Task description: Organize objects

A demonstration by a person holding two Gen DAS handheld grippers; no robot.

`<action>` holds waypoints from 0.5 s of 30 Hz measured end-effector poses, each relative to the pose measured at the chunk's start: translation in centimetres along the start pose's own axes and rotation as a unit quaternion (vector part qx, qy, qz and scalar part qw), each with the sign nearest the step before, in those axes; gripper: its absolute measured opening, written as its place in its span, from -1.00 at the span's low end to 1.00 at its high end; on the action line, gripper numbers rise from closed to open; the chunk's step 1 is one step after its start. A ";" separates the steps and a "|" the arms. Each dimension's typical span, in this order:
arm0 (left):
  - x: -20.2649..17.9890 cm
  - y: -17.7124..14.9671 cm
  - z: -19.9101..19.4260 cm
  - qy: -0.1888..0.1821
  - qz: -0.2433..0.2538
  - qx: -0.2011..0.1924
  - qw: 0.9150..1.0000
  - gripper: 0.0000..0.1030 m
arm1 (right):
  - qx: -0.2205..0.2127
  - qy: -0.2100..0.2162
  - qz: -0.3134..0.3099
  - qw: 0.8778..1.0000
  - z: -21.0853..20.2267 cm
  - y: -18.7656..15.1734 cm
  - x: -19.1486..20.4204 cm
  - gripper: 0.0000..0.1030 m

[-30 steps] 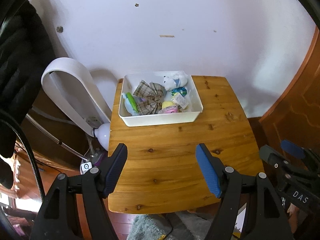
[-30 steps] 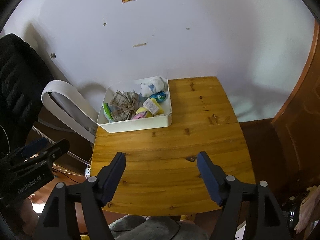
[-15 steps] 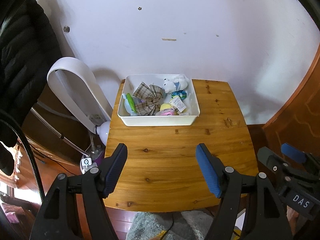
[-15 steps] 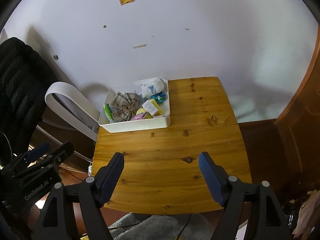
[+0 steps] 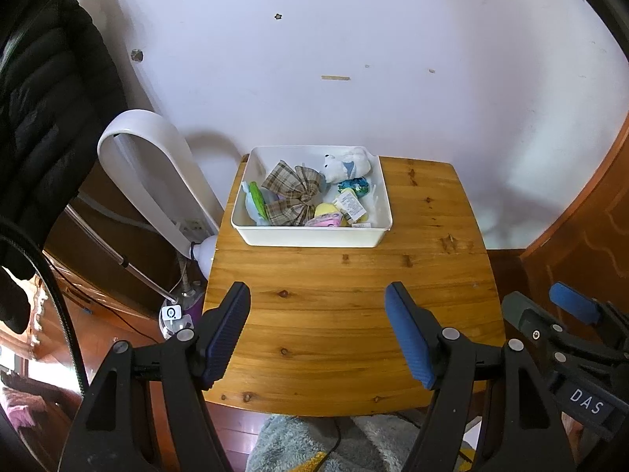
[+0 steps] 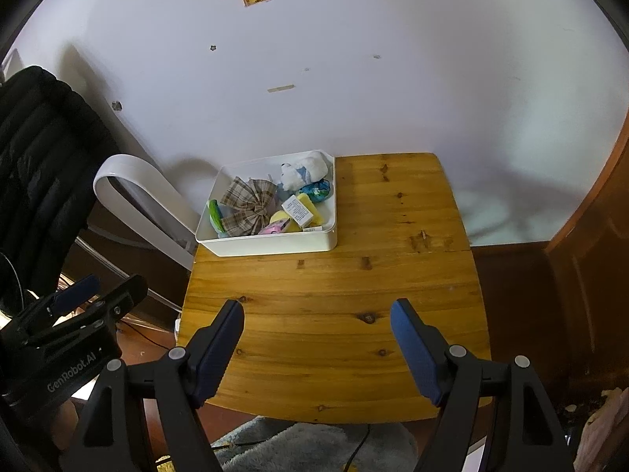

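Where the yellow pine counter [image 5: 346, 314] meets the wall, upper centre of frame: white rectangular plastic bin [image 5: 314, 238] holding plaid fabric bow [image 5: 293, 192], white plush toy [image 5: 346, 163]. Left tool [image 5: 318, 334] and right tool [image 6: 316, 348], lower frame: both spread wide, empty.

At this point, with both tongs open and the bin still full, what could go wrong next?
1. The bin sits at the table's far left corner; a nudge there might tip it off.
2. The bow overlaps its neighbours, so lifting it may drag them out.
3. The left tongs and right tongs are side by side and could collide reaching in together.
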State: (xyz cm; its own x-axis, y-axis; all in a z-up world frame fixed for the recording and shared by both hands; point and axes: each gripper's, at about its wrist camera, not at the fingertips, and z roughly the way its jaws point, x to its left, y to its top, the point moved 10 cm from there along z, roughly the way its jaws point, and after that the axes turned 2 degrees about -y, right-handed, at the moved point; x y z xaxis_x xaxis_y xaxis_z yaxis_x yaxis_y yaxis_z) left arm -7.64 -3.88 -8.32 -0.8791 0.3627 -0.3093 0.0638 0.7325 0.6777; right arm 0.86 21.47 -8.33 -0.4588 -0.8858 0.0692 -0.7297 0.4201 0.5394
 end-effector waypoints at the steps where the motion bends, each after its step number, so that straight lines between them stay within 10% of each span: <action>1: 0.0 0.0 0.0 0.001 -0.001 0.000 1.000 0.45 | 0.001 0.001 -0.001 1.000 0.0 0.0 0.0 0.51; 15: -0.2 0.1 0.1 0.005 0.001 -0.002 1.000 0.45 | 0.004 0.005 0.001 1.000 0.4 0.2 -0.3 0.51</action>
State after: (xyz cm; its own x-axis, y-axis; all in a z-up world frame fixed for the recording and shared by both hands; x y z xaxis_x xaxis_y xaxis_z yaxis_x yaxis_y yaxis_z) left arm -7.43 -3.75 -8.25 -0.8835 0.3584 -0.3015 0.0634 0.7293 0.6812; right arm 0.64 21.91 -8.55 -0.4561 -0.8865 0.0787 -0.7321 0.4240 0.5331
